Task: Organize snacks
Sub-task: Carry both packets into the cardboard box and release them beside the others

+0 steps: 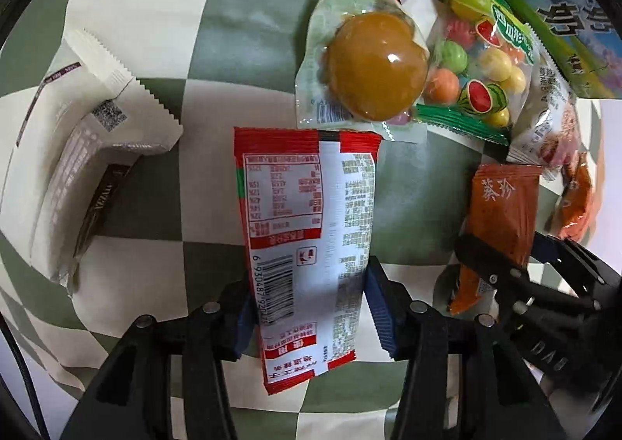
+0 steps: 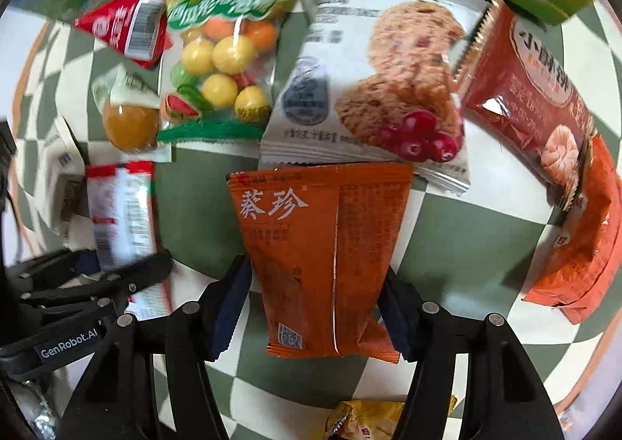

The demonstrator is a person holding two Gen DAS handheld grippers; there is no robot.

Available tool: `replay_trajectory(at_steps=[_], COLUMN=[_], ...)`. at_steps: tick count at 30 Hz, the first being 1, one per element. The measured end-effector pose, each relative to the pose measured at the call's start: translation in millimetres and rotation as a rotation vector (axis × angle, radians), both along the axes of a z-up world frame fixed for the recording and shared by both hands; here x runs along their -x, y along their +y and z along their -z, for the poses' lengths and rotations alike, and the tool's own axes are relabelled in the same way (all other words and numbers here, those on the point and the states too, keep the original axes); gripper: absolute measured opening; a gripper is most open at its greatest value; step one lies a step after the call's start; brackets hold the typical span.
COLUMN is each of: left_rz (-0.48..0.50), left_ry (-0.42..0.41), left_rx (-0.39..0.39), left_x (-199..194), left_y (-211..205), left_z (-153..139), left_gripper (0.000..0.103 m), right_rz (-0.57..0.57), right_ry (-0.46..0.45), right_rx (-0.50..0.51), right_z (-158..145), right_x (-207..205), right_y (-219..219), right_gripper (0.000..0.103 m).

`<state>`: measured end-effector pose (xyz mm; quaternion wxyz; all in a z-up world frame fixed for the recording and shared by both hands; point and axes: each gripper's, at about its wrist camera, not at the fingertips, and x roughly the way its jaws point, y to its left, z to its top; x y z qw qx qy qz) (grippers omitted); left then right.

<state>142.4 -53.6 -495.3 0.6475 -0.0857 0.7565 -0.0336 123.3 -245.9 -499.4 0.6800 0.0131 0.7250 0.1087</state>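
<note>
We see our left gripper (image 1: 307,307) clamping a red-and-white barcode packet (image 1: 307,230), our right gripper (image 2: 315,307) with jaws closed around an orange sachet (image 2: 322,245), both over the checkered counter (image 1: 194,51).

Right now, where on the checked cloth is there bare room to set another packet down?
Bare cloth lies between the white packets and the egg pouch. A smaller patch sits between the orange packet and the orange pile. The row from candy bag to cookie packet is crowded.
</note>
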Motion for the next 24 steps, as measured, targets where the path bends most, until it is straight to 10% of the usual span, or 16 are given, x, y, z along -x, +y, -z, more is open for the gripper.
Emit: replay_trajectory(at_steps=[11, 20, 24], left_rz=[0.054, 0.108, 0.147], left_ry=[-0.125, -0.366, -0.447], left_rx=[0.018, 0.152, 0.079], left_x=[2.1, -55.6, -115.1], left_y=[-8.7, -24.0, -34.2], left_z=[-75.3, -220.9, -250.6], left_gripper=[0.036, 0.037, 0.037], right_rz=[0.096, 0.177, 0.181], right_ry=[-0.075, -0.252, -0.369], right_rx=[-0.098, -0.338, -0.329], right_z=[-48.8, -183.9, -231.5], right_x=[27.2, 1.6, -50.6], right_y=[-34.2, -82.1, -82.4], right_gripper=[0.052, 0.052, 0.052])
